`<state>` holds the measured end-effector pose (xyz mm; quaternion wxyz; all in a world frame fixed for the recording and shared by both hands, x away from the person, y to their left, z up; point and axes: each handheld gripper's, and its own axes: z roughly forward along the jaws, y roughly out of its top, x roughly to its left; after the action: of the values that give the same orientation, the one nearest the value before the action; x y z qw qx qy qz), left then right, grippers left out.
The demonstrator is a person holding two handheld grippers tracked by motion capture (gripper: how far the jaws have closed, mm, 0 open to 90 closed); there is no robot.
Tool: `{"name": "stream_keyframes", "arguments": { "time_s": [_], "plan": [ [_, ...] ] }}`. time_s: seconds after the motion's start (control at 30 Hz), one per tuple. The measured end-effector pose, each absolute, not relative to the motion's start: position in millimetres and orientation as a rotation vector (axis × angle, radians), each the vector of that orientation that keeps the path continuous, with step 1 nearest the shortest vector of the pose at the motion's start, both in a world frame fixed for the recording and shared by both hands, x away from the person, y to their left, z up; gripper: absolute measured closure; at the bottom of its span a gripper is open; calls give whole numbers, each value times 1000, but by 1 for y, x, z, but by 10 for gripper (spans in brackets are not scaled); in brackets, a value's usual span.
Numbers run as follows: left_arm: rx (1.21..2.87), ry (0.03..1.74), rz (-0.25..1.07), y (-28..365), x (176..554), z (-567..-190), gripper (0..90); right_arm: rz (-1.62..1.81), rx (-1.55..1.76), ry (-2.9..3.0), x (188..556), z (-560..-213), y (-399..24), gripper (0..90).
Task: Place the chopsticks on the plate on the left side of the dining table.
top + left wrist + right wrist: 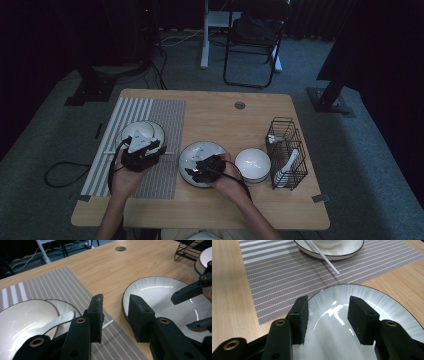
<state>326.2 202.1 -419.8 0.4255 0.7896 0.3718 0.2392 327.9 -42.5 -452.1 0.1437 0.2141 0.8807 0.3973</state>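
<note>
Counter [220, 205]: light wood, one round grommet hole [240, 105] near its far edge.

Count of items on it:
- One striped placemat [165, 120], on the left half.
- One stack of dishes on the placemat: a white bowl [22, 322] with a dark rim sitting on a dark-rimmed saucer [66, 308]; one white spoon [53, 323] lies in the bowl.
- One thin white stick [324, 257] running from that stack out across the placemat; end points toward the shallow plate.
- One wide, shallow white plate [192, 152], dark rim, on bare wood just right of the placemat edge, near the centre of the counter.
- One white bowl [252, 162] just right of that plate, close beside it.
- One black wire rack [285, 150] near the right edge, with one white spoon-like utensil [290, 162] leaning inside; a second small white piece higher in the rack, too small to identify.

Hand-held grippers, two:
- Left hand-held gripper [141, 151]: over the near side of the bowl-and-saucer stack on the placemat. Jaws spread, nothing between the pads; in its own view the placemat edge and bare wood show through the gap.
- Right hand-held gripper [204, 168]: low over the near part of the shallow plate. Jaws spread, pads apart above the plate's glossy inside, not pinching the rim. Whether the pad tips touch the plate surface: cannot tell.

Beyond the counter: grey carpet, one black folding chair [252, 42], cables on the floor.
</note>
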Motion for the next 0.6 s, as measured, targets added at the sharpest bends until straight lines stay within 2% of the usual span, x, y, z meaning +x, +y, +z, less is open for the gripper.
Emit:
{"name": "stream_keyframes", "arguments": {
  "time_s": [0.6],
  "plan": [
    [1975, 895, 554, 183, 333, -420, 654, 1211, 738, 2451, 299, -468, -82, 491]
  ]
}}
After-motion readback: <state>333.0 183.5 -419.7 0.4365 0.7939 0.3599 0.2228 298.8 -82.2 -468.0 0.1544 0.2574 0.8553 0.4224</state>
